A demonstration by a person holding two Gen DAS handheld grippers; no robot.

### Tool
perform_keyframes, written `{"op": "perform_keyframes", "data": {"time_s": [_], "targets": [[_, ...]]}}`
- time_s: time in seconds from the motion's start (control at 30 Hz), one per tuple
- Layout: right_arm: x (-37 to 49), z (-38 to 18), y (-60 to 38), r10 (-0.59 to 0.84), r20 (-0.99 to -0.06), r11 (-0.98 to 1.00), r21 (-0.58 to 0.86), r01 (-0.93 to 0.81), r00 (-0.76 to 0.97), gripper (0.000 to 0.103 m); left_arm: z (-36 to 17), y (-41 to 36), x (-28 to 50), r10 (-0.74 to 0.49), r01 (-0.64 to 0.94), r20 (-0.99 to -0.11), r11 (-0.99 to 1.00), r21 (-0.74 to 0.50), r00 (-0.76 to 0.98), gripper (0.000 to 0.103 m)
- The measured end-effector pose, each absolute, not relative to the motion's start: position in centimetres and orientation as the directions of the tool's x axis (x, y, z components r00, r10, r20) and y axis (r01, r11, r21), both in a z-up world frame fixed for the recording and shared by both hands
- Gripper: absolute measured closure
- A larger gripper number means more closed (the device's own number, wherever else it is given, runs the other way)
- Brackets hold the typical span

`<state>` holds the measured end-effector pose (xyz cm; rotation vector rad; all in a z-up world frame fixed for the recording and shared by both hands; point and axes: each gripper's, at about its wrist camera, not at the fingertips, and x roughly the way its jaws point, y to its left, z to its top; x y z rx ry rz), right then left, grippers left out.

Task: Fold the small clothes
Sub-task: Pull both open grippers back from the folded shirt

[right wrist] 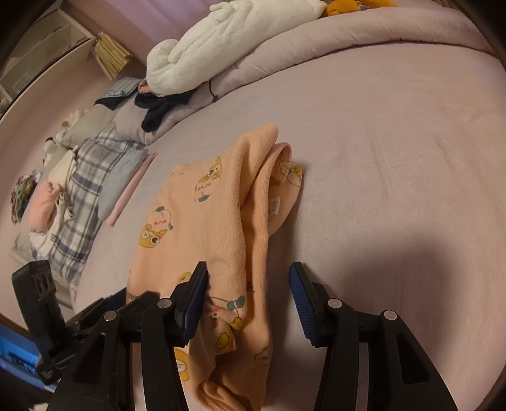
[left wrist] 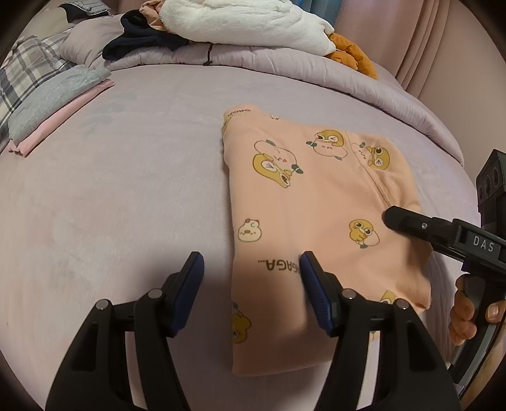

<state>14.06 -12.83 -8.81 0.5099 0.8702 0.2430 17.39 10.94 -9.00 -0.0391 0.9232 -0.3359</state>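
Note:
A peach garment with duck prints [left wrist: 303,202] lies folded flat on the lilac bed sheet [left wrist: 120,196]. My left gripper [left wrist: 249,268] is open over its near left edge, one finger on the sheet, the other over the cloth. My right gripper [right wrist: 248,278] is open at the garment's right edge [right wrist: 253,221], where the cloth is bunched in a ridge; it holds nothing. The right gripper also shows in the left wrist view [left wrist: 392,218], over the garment's right side.
A folded grey and pink stack [left wrist: 53,104] lies at the left on the bed. A rolled lilac duvet [left wrist: 284,63] carries a white fleece [left wrist: 246,22], dark clothes [left wrist: 139,38] and an orange item [left wrist: 351,53] at the back. Plaid pillows [right wrist: 85,189] are on the left.

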Motion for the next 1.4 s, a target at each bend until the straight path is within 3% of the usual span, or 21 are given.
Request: {"op": "perform_keyframes", "data": {"time_s": [1.4], "targets": [[13.3,-8.9,-12.8,0.39,-0.682,0.864,0.504,0.012,0.618,0.051,-9.2,11.6,16.1,-0.284,0.253,-0.786,0.953,-0.167,0.549,0.034]]}}
